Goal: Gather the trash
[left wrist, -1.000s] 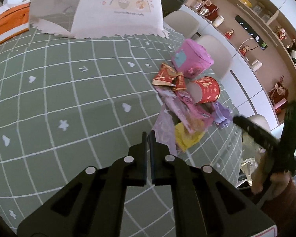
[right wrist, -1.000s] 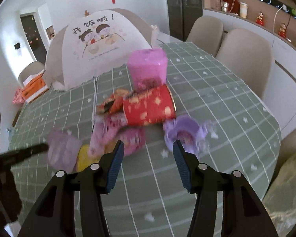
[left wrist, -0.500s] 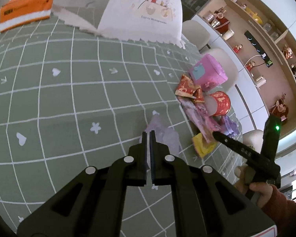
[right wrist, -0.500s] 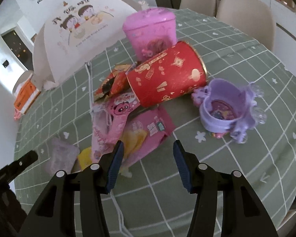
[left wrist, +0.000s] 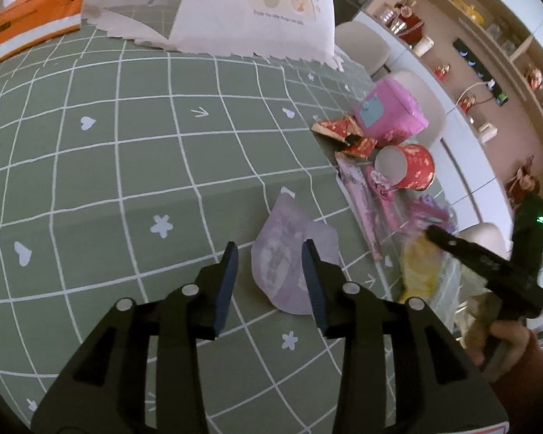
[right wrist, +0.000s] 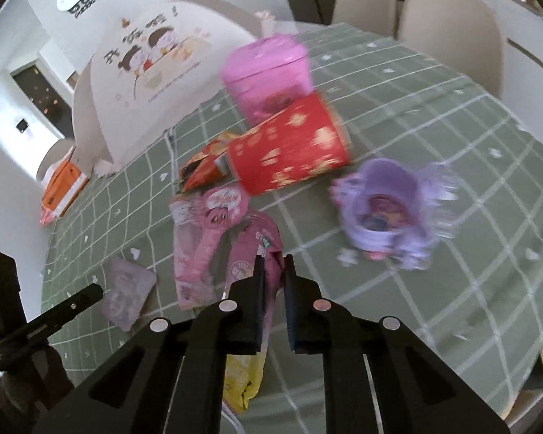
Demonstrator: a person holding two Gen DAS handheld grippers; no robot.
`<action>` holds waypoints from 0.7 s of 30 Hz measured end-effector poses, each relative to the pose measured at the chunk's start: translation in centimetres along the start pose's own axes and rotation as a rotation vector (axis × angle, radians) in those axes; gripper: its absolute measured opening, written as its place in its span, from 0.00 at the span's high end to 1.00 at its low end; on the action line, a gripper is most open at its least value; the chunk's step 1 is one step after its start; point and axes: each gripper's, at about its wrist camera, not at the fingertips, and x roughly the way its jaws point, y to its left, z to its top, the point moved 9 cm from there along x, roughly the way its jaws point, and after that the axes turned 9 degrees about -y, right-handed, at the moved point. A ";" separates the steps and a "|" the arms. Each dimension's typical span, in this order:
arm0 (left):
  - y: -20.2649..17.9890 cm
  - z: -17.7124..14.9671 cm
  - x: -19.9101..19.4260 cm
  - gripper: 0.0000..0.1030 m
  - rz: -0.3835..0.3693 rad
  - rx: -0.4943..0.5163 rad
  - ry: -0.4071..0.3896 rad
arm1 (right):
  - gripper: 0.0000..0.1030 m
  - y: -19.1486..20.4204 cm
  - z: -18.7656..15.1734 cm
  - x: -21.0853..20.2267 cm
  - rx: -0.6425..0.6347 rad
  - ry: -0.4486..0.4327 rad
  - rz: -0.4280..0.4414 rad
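Two sets of fingers work at one heap of wrappers on the green checked bench point(left wrist: 134, 166). On my left hand the left fingers point(left wrist: 269, 278) are spreading apart, with the pale lilac wrapper point(left wrist: 289, 253) lying flat on the cloth between their tips; the pads are clear of it on both sides. On my right hand the right fingers point(right wrist: 273, 282) are closing, and the dark pink wrapper point(right wrist: 251, 253) stands pinched up in the narrow gap between them, the pads already against it. A yellow wrapper point(right wrist: 244, 379) lies beneath them at the near edge.

Just left of the pinched one lies a long pink packet point(right wrist: 202, 249) with a round cartoon label. Beyond it a red paper cup point(right wrist: 289, 153) lies on its side, touching a pink tub point(right wrist: 268, 72) that stands behind it, and a red-and-orange wrapper point(right wrist: 202, 166) sits by the cup's left. To the right, apart from the cup, rests a small lilac cup point(right wrist: 383, 202), blurred. At the far side stand a white mesh food cover point(left wrist: 257, 11) and, left of it, an orange tissue box point(left wrist: 32, 25).
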 end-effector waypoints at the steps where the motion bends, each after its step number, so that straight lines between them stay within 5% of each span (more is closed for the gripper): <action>1: -0.3 -0.2 0.4 0.67 0.007 0.009 0.007 | 0.89 -0.6 -0.1 -0.7 0.005 -0.007 -0.005; 15: -4.1 -1.4 2.5 0.67 -0.031 0.080 0.033 | 0.89 -5.3 -3.6 -5.5 0.040 -0.020 -0.035; 19: -5.0 -2.5 3.0 0.97 -0.017 0.082 0.069 | 0.89 -6.0 -4.3 -6.4 0.051 -0.026 -0.031; 21: -5.8 -2.6 2.9 0.98 -0.035 0.089 0.065 | 0.89 -6.4 -4.5 -7.2 0.048 -0.034 -0.032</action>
